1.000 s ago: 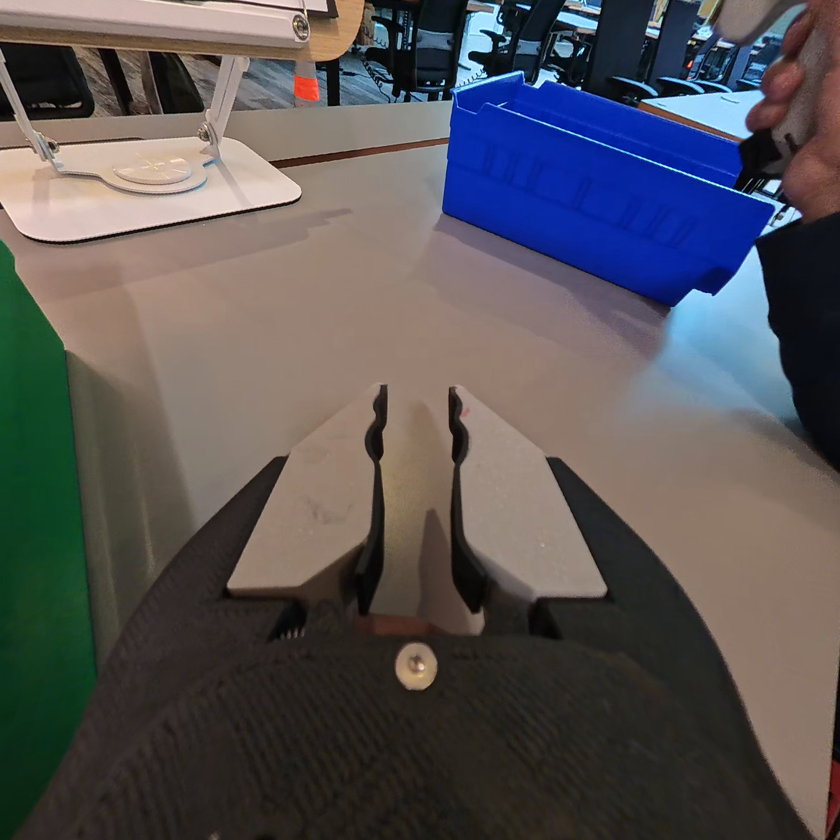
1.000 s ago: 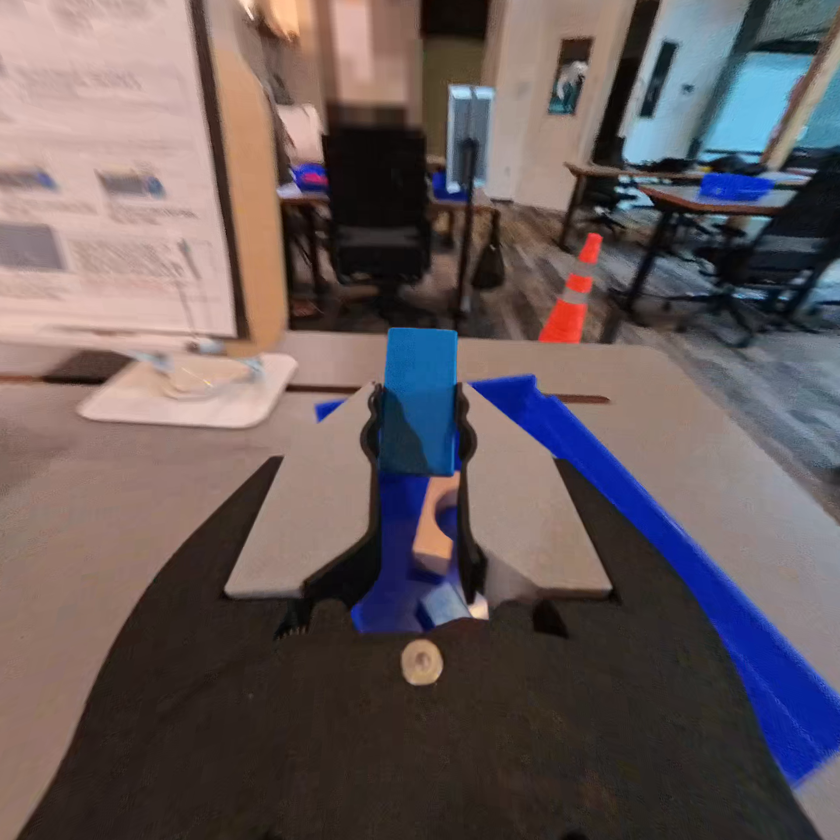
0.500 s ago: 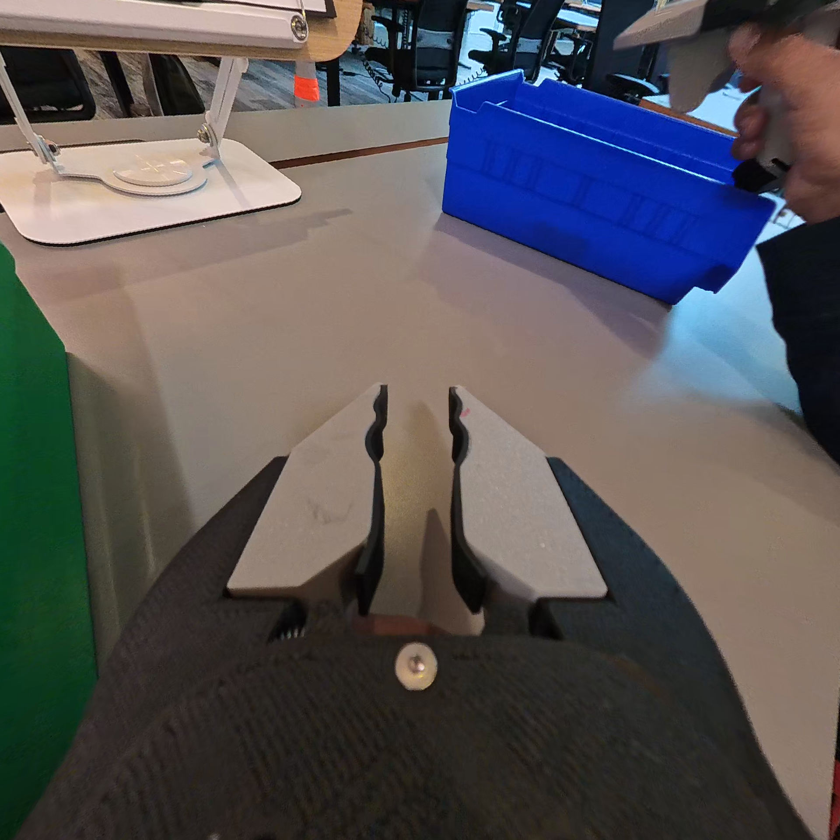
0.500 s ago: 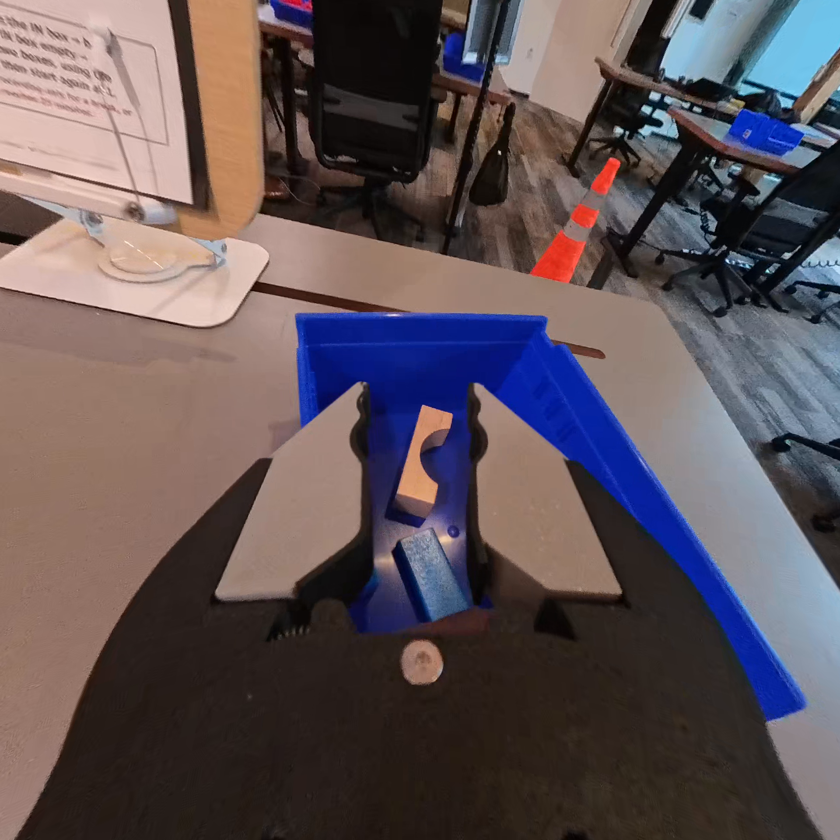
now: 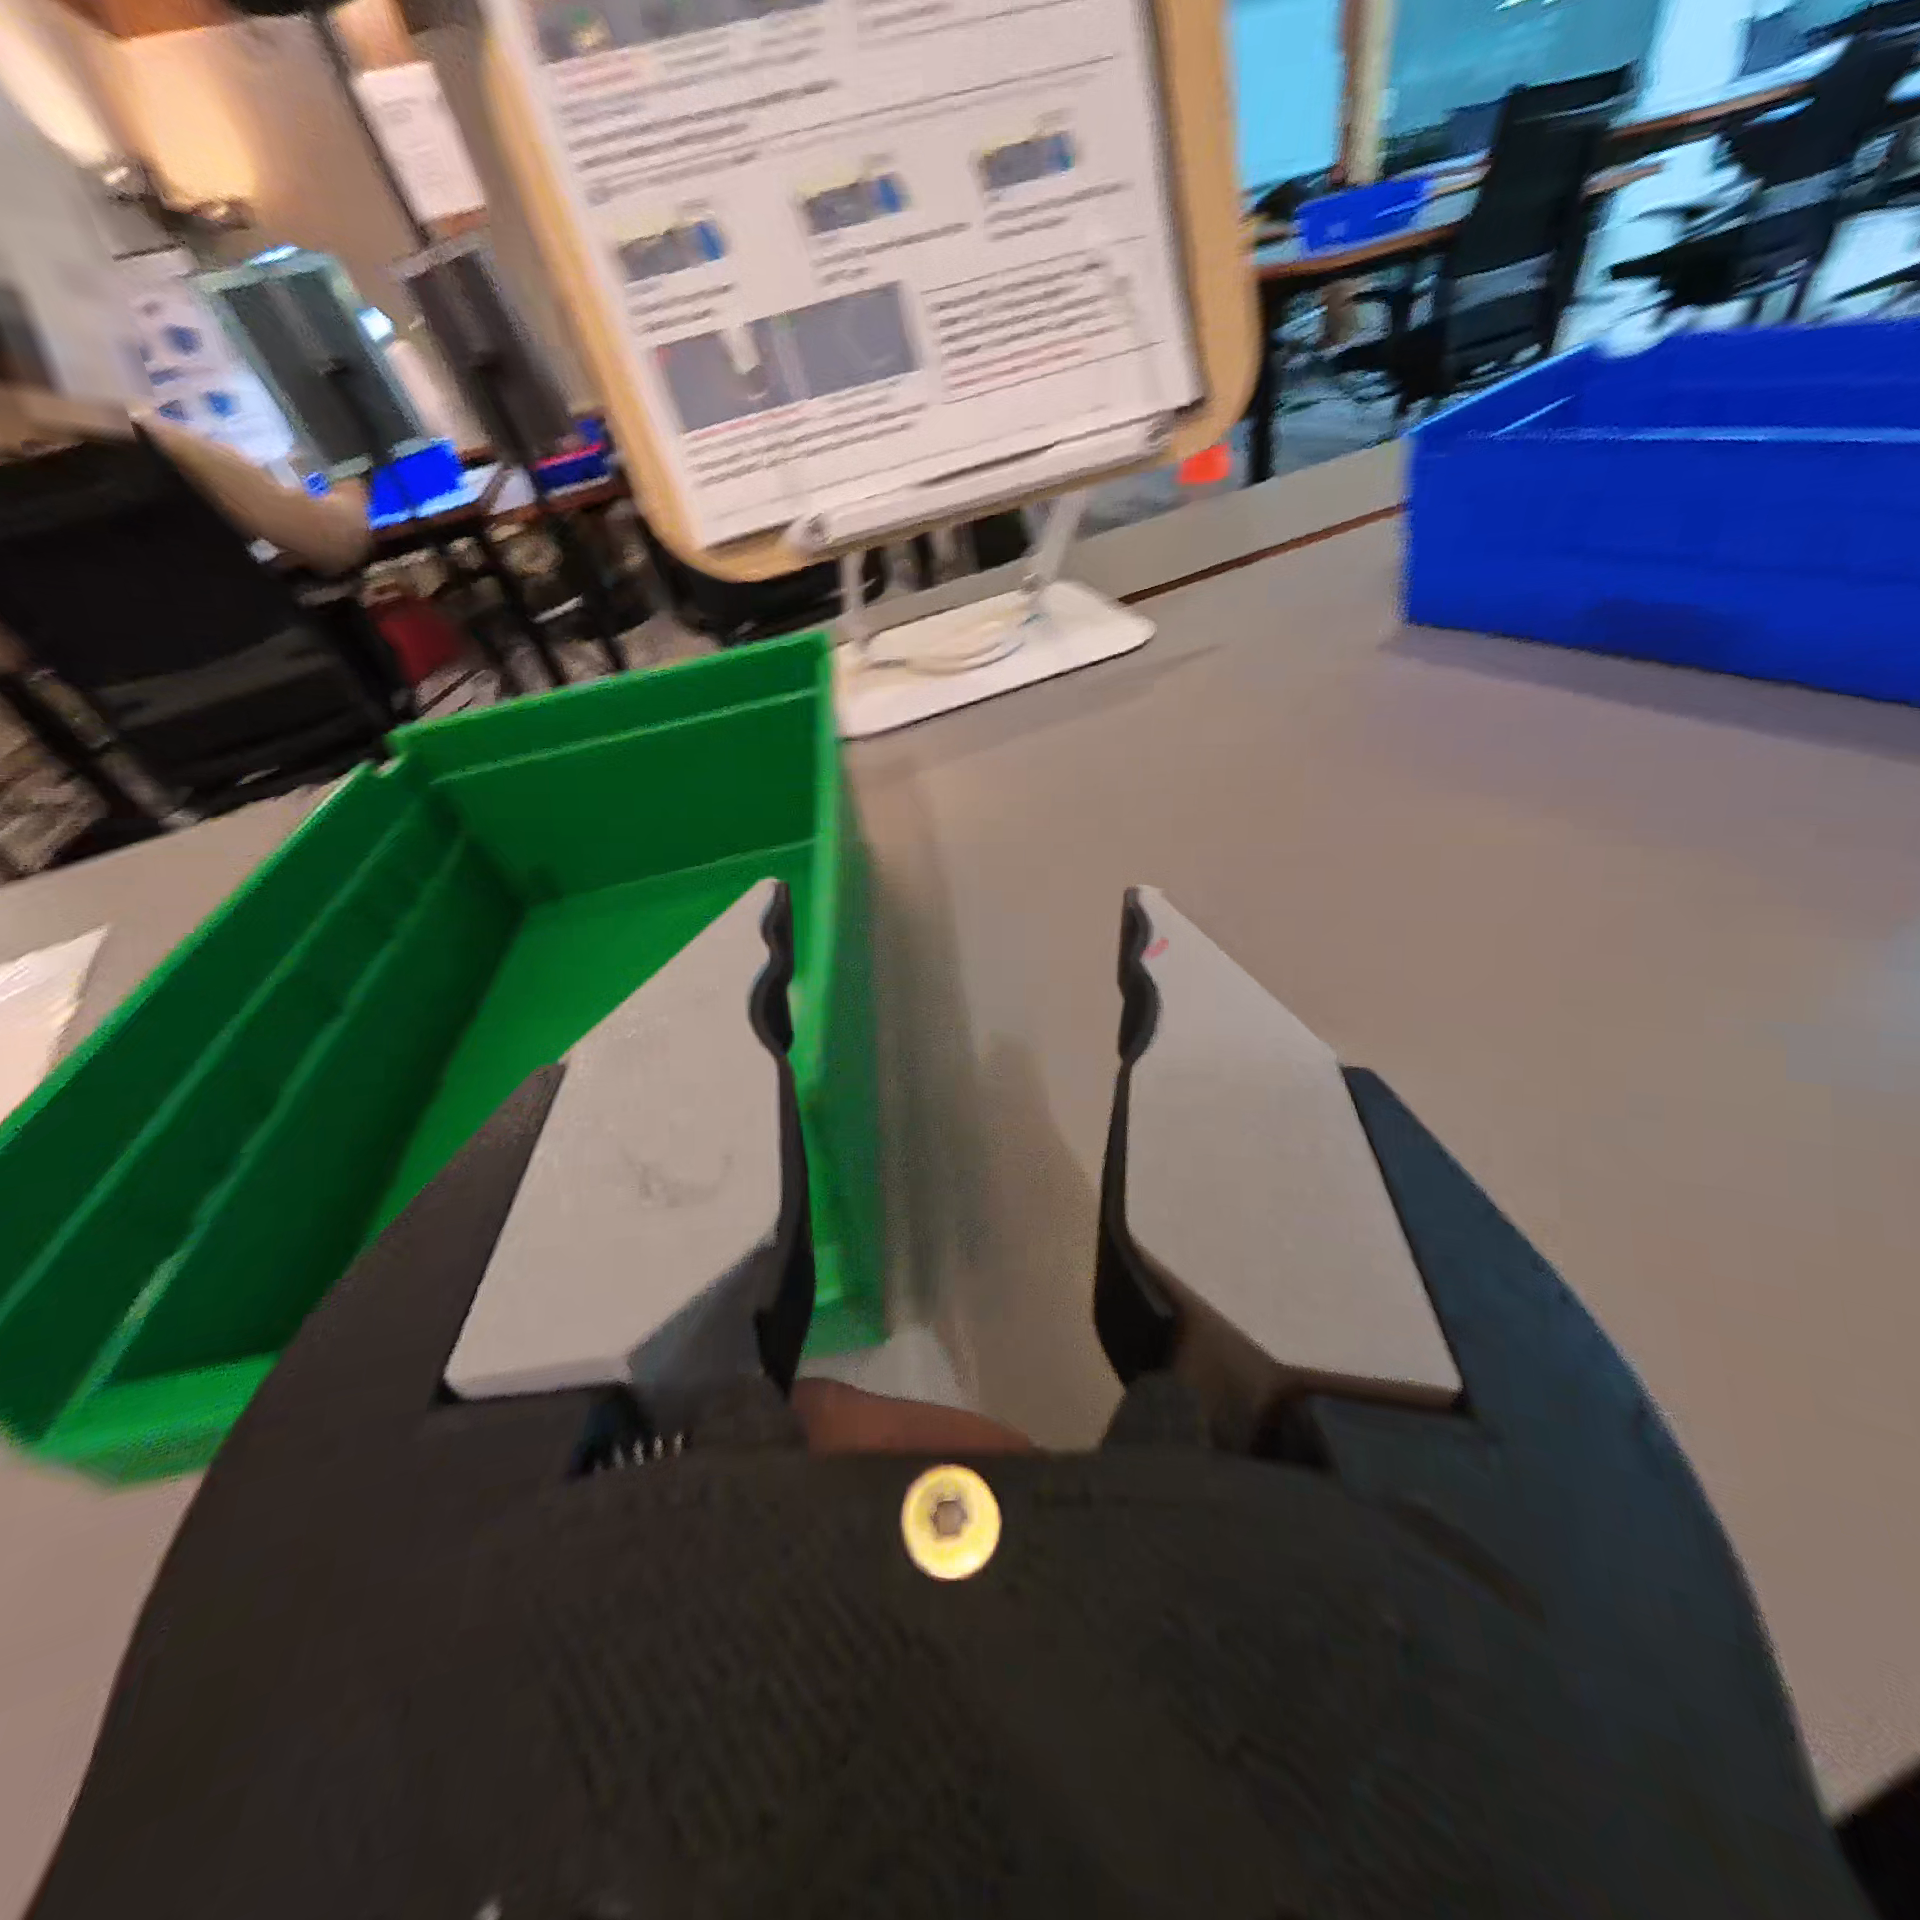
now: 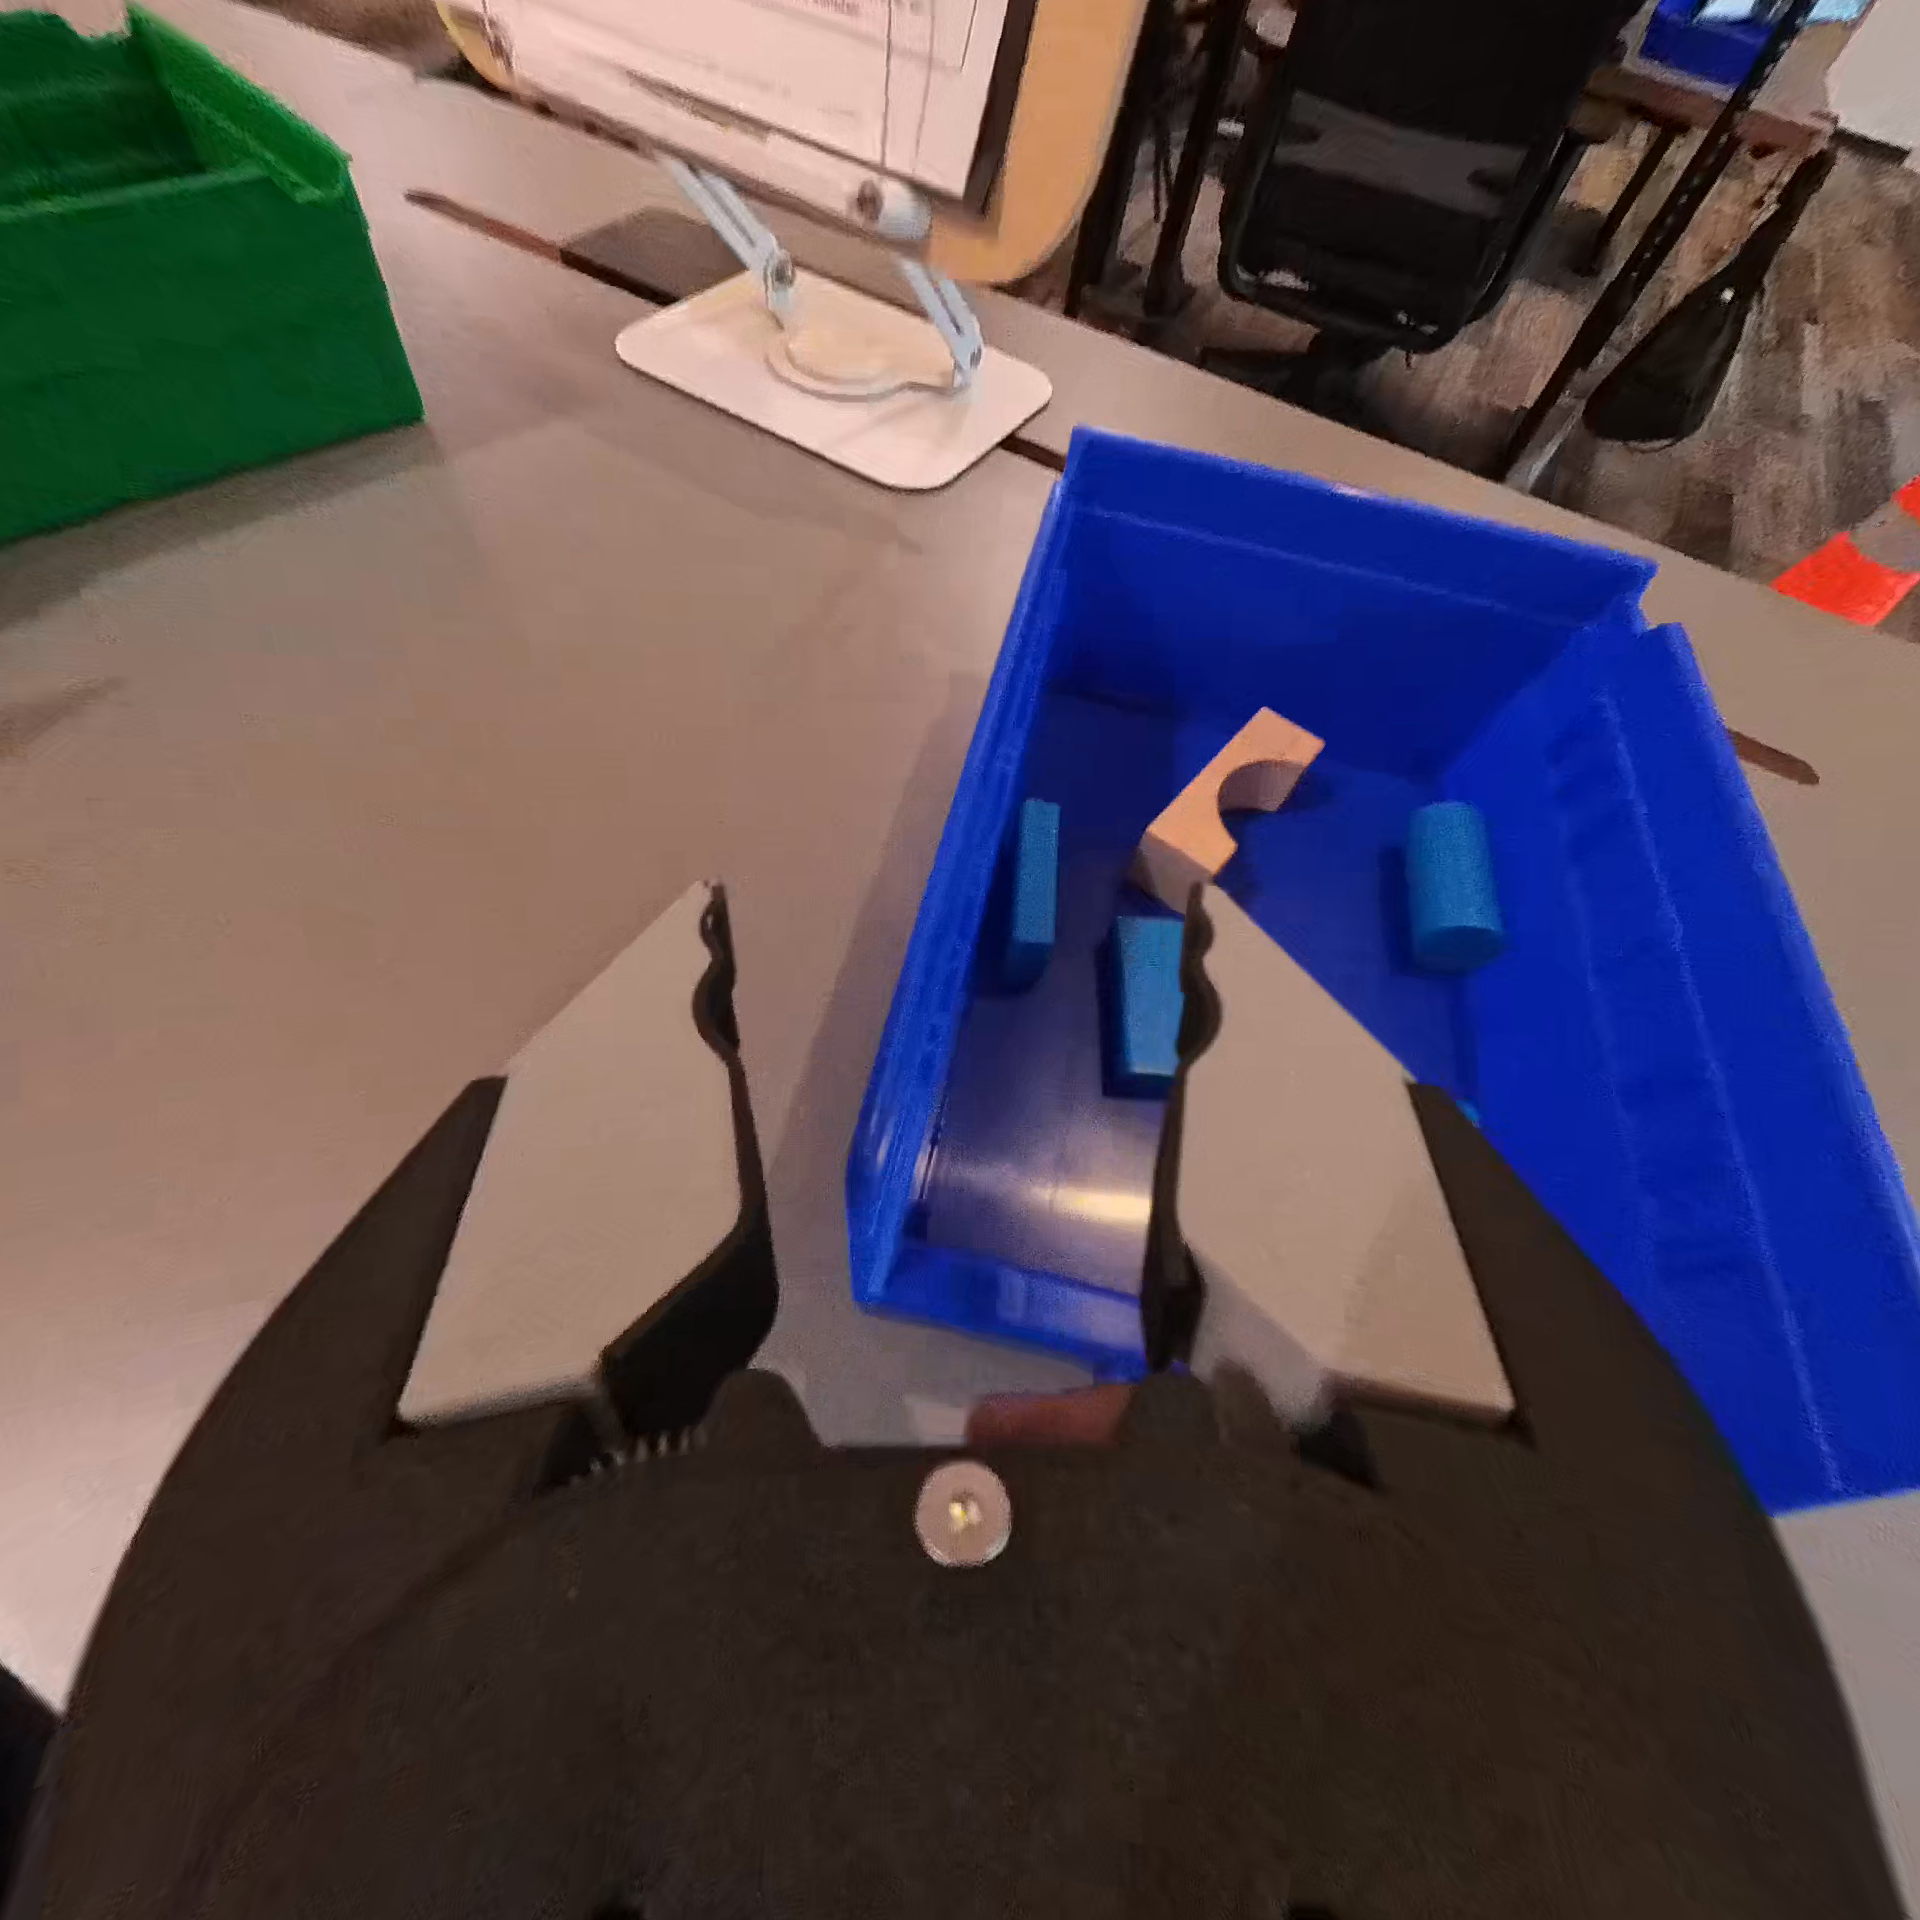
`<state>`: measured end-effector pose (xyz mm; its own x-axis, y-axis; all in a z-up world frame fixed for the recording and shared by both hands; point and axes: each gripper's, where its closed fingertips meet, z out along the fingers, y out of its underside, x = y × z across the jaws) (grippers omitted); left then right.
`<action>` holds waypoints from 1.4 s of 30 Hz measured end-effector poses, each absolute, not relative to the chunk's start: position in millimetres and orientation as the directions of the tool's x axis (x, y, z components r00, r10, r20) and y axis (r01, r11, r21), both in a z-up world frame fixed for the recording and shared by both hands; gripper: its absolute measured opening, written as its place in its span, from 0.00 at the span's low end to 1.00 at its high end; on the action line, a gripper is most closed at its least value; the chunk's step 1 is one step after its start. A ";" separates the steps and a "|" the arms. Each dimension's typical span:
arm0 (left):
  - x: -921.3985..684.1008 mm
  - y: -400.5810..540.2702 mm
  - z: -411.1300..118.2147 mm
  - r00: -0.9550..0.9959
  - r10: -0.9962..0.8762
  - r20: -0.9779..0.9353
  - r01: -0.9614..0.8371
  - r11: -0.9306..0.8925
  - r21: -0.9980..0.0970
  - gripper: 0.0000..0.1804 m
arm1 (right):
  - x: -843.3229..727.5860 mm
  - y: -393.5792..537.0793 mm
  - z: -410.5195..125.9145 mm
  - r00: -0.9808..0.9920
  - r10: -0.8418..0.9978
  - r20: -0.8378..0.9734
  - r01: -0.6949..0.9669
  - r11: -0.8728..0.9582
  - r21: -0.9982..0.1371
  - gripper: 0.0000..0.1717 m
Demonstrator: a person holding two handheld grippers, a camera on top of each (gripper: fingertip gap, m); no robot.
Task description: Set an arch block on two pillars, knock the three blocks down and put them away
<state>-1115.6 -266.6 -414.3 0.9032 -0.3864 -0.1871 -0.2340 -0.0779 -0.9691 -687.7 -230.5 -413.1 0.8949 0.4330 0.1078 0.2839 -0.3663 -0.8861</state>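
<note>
Both grippers are hanging wide open, holding nothing: right gripper (image 6: 951, 914) over the blue bin's (image 6: 935, 997) near-left wall, where arch block (image 6: 1226, 800) and blue blocks (image 6: 1143, 997) are lying; left gripper (image 5: 951, 925) is hovering well away. Withdraw clear of its rim.

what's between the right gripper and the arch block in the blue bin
Little: the right gripper hangs open above the blue bin's open top. Only its own right fingertip overlaps the wooden arch block's near end in view.

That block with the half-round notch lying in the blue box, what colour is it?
The arch block is plain light wood, tan, unlike the blue blocks beside it. The right wrist view shows it best.
</note>
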 end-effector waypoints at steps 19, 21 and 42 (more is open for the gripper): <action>-1173.6 -232.9 -408.7 0.938 -0.321 -0.135 -0.209 -0.207 -0.956 0.01 | -781.0 -235.4 -494.4 0.887 0.378 0.265 0.444 -0.540 -0.715 0.08; -1176.6 -243.4 -386.3 0.940 -0.310 -0.141 -0.194 -0.146 -0.970 0.01 | -824.8 -244.9 -491.5 0.871 0.414 0.266 0.460 -0.491 -0.740 0.10; -1203.0 -307.0 -294.1 0.960 -0.213 -0.182 -0.155 0.137 -0.978 0.02 | -1068.2 -306.1 -425.9 0.598 0.785 0.164 0.363 -0.083 -0.928 0.23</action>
